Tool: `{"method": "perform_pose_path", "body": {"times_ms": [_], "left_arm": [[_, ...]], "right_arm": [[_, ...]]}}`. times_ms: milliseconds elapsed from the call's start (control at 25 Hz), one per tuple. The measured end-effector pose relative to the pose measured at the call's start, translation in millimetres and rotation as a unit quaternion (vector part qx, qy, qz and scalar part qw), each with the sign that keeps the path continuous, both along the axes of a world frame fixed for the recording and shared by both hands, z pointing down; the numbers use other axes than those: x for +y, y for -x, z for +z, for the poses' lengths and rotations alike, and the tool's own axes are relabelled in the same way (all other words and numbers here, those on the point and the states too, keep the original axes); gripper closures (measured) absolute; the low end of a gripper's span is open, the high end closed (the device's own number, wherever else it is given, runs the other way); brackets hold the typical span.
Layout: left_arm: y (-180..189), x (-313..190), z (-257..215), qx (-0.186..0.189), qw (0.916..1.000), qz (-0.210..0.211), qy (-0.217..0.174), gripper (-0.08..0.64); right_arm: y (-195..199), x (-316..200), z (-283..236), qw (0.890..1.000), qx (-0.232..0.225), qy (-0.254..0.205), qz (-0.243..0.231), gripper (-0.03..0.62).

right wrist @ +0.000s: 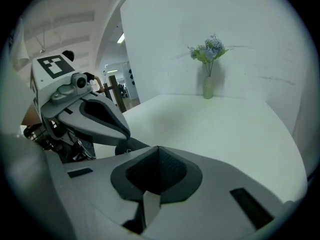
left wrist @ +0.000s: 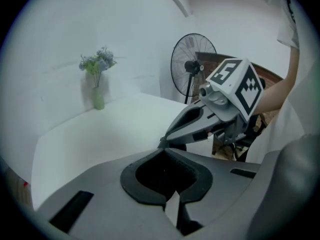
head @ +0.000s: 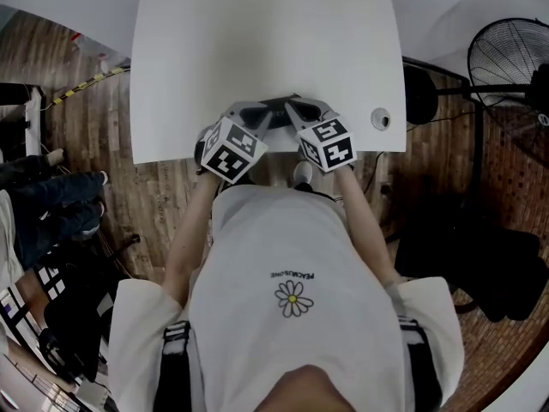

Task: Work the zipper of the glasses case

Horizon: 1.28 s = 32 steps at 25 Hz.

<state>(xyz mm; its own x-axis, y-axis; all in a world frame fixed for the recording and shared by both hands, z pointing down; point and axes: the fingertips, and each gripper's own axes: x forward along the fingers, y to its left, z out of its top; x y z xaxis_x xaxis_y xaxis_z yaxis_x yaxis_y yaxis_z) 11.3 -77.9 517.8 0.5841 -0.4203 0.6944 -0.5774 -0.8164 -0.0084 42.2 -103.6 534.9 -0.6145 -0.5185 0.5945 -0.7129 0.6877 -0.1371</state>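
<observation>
The glasses case (head: 280,102) lies on the white tabletop (head: 257,41), close to the edge nearest the person, and shows only as a small dark shape, since both tools cover most of it. The left hand-held gripper (left wrist: 163,153) reaches the case from its left side, angled downward, with its jaws brought fully together so that the tips meet with no visible gap. The right hand-held gripper (right wrist: 157,149) reaches the case from its right side at a similar downward angle, and its jaws are likewise fully together. The two sets of tips converge over the case, almost touching one another. Whether either set of tips pinches the zipper pull cannot be made out, because in both gripper views the tips hide that spot. A small round object (head: 380,118) sits on the tabletop to the right of the case, well apart from it. A vase of flowers (right wrist: 208,86) stands upright far beyond the case, near the back wall. A standing fan (head: 506,58) is on the floor, off the tabletop, to the right of the case.
</observation>
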Motion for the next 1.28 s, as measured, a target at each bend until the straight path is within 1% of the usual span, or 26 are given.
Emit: {"method": "perform_pose_path", "body": {"times_ms": [80,240,280,400,440,520,560,600,640,680,720,760,800,920,960,1000,1040,1160,1200,1240,1280], "left_arm": [[-4.3,-1.0,4.9,-0.003,0.9999,-0.003,0.016,0.545],[-10.2,1.4,20.4,-0.033,0.9989,-0.006,0.032,0.545],[-10.8,1.9,23.4,-0.035,0.9987,-0.009,0.035,0.545],[-10.6,0.7,25.7,-0.02,0.9982,-0.029,0.049,0.545],[-10.7,0.5,25.6,-0.016,0.9977,-0.035,0.055,0.545],[-12.4,1.1,24.9,-0.024,0.9973,-0.039,0.057,0.545],[-13.6,1.4,24.7,-0.033,0.9974,-0.037,0.052,0.545],[-14.5,1.6,25.1,-0.043,0.9974,-0.035,0.047,0.545],[-15.0,1.8,25.7,-0.051,0.9972,-0.034,0.042,0.545],[-15.2,1.9,26.3,-0.056,0.9971,-0.035,0.039,0.545],[-15.2,1.8,26.7,-0.057,0.9969,-0.037,0.038,0.545],[-15.0,1.4,26.8,-0.057,0.9968,-0.041,0.038,0.545],[-14.7,0.7,26.9,-0.056,0.9966,-0.047,0.039,0.545],[-14.6,-1.0,27.0,-0.062,0.9953,-0.063,0.042,0.545],[-15.4,-1.4,27.1,-0.066,0.9947,-0.067,0.043,0.545],[-16.5,-1.6,27.2,-0.07,0.994,-0.071,0.044,0.545],[-17.7,-1.7,27.2,-0.074,0.9933,-0.076,0.046,0.545],[-20.8,-5.3,26.4,-0.078,0.9916,-0.09,0.051,0.545],[-20.9,-7.6,25.9,-0.076,0.9912,-0.095,0.052,0.545],[-20.5,-9.5,25.6,-0.073,0.9909,-0.1,0.053,0.545],[-19.6,-10.4,25.7,-0.07,0.9906,-0.104,0.055,0.545]], "right_arm": [[0.8,2.0,0.2,1.0,-0.004,0.001,0.001,0.584],[0.9,0.2,0.1,1.0,0.001,-0.003,-0.008,0.584],[0.5,0.2,0.2,1.0,0.003,-0.004,-0.011,0.584],[0.2,0.6,0.8,1.0,0.006,-0.008,-0.021,0.584],[0.1,1.0,0.9,1.0,0.008,-0.007,-0.029,0.584],[-2.6,0.2,-1.3,0.998,0.021,-0.012,-0.055,0.584],[-5.6,-2.8,-4.4,0.997,0.035,-0.026,-0.07,0.584],[-9.3,-7.0,-8.4,0.993,0.055,-0.049,-0.092,0.584],[-13.4,-11.3,-11.5,0.986,0.084,-0.076,-0.123,0.584],[-18.1,-14.9,-12.3,0.974,0.118,-0.1,-0.162,0.583],[-23.2,-18.0,-10.4,0.96,0.154,-0.113,-0.204,0.579],[-28.1,-21.0,-6.9,0.946,0.184,-0.116,-0.242,0.529],[-31.8,-24.8,-3.5,0.932,0.205,-0.115,-0.276,0.485],[-36.5,-38.9,6.2,0.895,0.245,-0.115,-0.354,0.479],[-36.6,-42.6,10.4,0.881,0.259,-0.117,-0.379,0.48],[-36.3,-44.5,15.4,0.864,0.274,-0.12,-0.406,0.479],[-36.0,-44.5,21.2,0.845,0.289,-0.123,-0.434,0.479],[-35.0,-40.0,38.3,0.781,0.327,-0.131,-0.516,0.48],[-34.2,-39.1,42.7,0.763,0.336,-0.134,-0.535,0.48],[-33.2,-38.6,46.5,0.749,0.343,-0.138,-0.55,0.488],[-32.1,-38.2,49.8,0.739,0.348,-0.14,-0.56,0.489]]}}
